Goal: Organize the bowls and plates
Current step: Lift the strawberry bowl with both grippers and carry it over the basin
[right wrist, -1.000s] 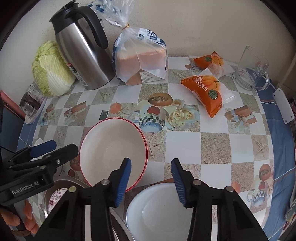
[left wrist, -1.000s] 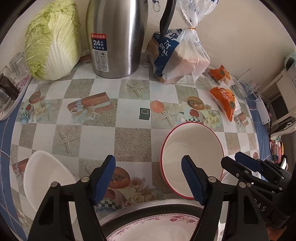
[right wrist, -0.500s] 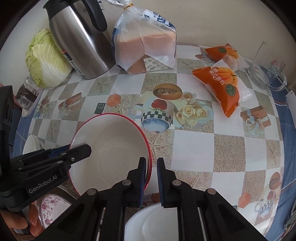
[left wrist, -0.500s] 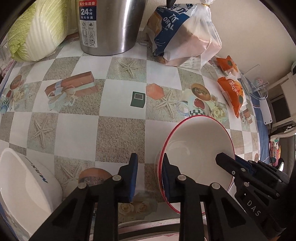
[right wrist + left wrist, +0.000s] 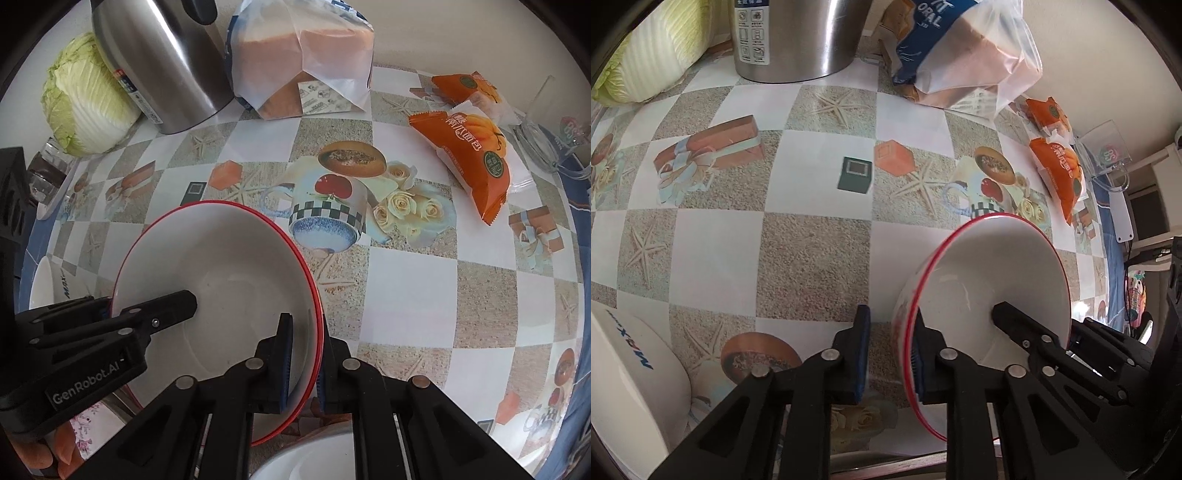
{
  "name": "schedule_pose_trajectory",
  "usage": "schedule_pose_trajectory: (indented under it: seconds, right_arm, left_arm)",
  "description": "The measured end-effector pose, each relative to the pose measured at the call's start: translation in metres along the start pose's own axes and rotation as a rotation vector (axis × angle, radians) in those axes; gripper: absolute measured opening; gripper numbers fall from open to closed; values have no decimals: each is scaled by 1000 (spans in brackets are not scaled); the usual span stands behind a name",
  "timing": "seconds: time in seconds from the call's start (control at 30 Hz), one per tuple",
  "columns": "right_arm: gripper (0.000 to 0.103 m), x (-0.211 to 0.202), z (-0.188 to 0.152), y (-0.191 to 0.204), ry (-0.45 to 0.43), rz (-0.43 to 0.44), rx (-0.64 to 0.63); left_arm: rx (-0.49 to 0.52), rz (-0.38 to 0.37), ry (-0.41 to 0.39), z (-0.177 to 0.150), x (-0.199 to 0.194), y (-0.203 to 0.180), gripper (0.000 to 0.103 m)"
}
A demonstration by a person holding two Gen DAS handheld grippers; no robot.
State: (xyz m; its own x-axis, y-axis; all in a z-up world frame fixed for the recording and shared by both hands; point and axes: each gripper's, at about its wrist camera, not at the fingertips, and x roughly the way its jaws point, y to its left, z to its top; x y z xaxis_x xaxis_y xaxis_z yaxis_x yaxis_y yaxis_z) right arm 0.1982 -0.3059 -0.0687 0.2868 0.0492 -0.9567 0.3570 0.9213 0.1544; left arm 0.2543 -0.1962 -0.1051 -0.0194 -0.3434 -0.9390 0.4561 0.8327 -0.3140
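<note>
A white bowl with a red rim [image 5: 221, 280] is held by both grippers, lifted and tilted above the patterned table. My left gripper [image 5: 888, 354] is shut on its left rim. My right gripper [image 5: 303, 358] is shut on its right rim. In the left wrist view the bowl [image 5: 993, 273] tilts up, with the right gripper's finger [image 5: 1019, 325] inside it. A white bowl with blue lettering [image 5: 624, 373] sits at lower left. A floral plate in a metal dish [image 5: 86, 428] and another white bowl [image 5: 314, 458] lie near the front edge.
A steel kettle [image 5: 159, 62], a cabbage [image 5: 81, 99] and a bagged bread loaf [image 5: 299, 55] stand at the back. Orange snack packs [image 5: 469, 140] and a clear glass jug [image 5: 550, 133] lie at the right. Glasses [image 5: 48, 173] stand at the left edge.
Both grippers have closed on the red-rimmed bowl's opposite rims, and the bowl has risen and tilted off the table. The cameras have moved closer to it.
</note>
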Motion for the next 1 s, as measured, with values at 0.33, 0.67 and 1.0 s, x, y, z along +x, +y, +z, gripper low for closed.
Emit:
schedule_pose_trajectory:
  seconds: [0.33, 0.67, 1.0]
  right_arm:
    - [12, -5, -2, -2, -23, 19, 24]
    - [11, -31, 5, -5, -79, 26, 31]
    - [11, -59, 5, -5, -122, 34, 30]
  left_arm:
    - [35, 8, -28, 2, 2, -17, 11]
    - [41, 18, -76, 6, -19, -25, 11]
    - [25, 0, -119, 2, -50, -28, 11]
